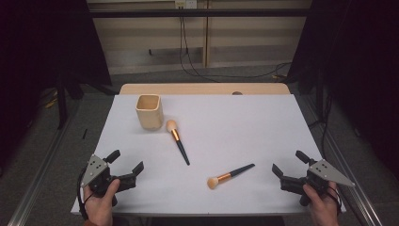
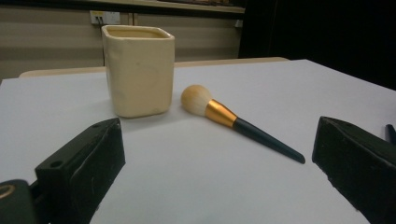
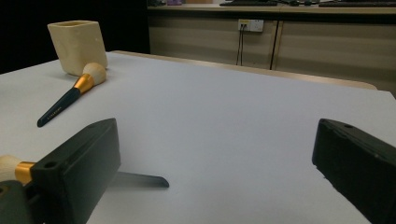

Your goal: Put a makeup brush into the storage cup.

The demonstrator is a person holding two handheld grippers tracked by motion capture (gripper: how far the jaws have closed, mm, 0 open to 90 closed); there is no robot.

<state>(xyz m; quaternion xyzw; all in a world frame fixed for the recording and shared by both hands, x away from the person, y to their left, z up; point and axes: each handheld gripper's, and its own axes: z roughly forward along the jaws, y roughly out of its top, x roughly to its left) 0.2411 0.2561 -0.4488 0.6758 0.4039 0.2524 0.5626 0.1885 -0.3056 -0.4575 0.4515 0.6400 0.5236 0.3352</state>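
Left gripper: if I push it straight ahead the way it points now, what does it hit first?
Probably the makeup brush lying beside the cream cup. The left gripper stands open over bare white table; the brush's dark handle crosses between the jaws ahead, though depth is uncertain.

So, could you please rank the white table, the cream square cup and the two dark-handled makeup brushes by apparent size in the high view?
1. White table, by far the largest.
2. Cream square cup.
3. The two dark-handled makeup brushes, one beside the cup and one nearer the front edge: they look alike, so no ranking between them.
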